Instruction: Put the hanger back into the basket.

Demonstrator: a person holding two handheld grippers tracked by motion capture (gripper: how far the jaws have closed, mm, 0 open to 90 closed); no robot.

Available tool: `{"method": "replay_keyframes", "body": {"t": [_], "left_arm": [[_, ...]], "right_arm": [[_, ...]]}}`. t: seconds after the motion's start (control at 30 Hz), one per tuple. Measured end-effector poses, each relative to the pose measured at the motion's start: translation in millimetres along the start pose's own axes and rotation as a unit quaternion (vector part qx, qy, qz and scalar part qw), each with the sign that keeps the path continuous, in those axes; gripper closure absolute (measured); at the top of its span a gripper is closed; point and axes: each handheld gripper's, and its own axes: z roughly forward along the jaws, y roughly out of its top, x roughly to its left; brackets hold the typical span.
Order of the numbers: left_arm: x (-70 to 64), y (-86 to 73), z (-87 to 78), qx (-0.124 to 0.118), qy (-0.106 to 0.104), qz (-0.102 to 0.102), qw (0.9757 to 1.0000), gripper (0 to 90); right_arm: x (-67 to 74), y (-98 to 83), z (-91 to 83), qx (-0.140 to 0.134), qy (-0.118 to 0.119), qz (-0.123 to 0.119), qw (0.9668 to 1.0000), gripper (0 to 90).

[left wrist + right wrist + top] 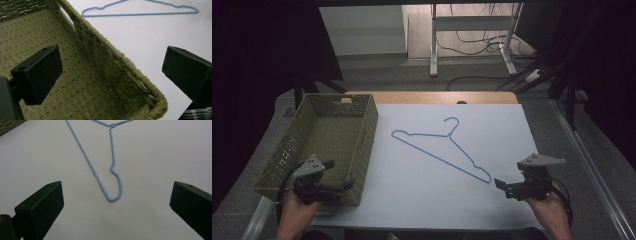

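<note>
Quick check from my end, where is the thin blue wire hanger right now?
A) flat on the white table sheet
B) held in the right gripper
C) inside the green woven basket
A: the thin blue wire hanger lies flat on the white table sheet, clear of both open grippers.

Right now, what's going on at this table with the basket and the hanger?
A person holds a two-jaw gripper in each hand. The right gripper, jaws open, points at the near end of a blue wire hanger lying flat on the white table. The left gripper, also open, hovers over the corner of a green woven basket. Neither grips anything.
</note>
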Motion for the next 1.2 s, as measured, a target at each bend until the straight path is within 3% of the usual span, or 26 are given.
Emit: {"method": "replay_keyframes", "body": {"t": [0.2, 0.3, 0.37, 0.57, 0.77, 0.97, 1.2], "left_arm": [[0.0, -2.4, 1.5, 0.001, -0.001, 0.01, 1.0, 3.8], [-0.2, -2.6, 2.3, 0.004, -0.005, 0.014, 0.9999, 3.5], [-1.4, -3.3, 4.4, 0.013, -0.011, 0.028, 0.9994, 3.2], [-4.6, -1.6, 5.5, 0.026, -0.014, 0.03, 0.9991, 2.5], [-5.5, 2.0, 0.2, 0.01, -0.012, 0.03, 0.9994, 2.5], [-8.5, 9.0, -3.1, -0.008, -0.026, 0.028, 0.9993, 2.1], [-18.2, 24.8, -1.7, -0.021, -0.04, 0.045, 0.9979, 2.1]], "right_arm": [[3.0, 0.6, 1.1, -0.001, -0.002, -0.015, 0.9999, 0.0], [3.1, 0.5, 2.1, -0.004, 0.009, -0.011, 0.9999, 0.0], [2.7, 0.3, 3.2, 0.001, 0.007, -0.014, 0.9999, 0.0], [3.4, 2.0, 4.7, 0.004, 0.007, -0.015, 0.9999, 0.0], [4.3, 8.4, 14.1, 0.0, 0.022, -0.01, 0.9997, 0.0], [6.3, 21.3, 22.4, -0.001, 0.031, -0.019, 0.9993, 0.0], [10.0, 35.1, 33.2, 0.007, 0.036, -0.037, 0.9987, 0.0]]}}
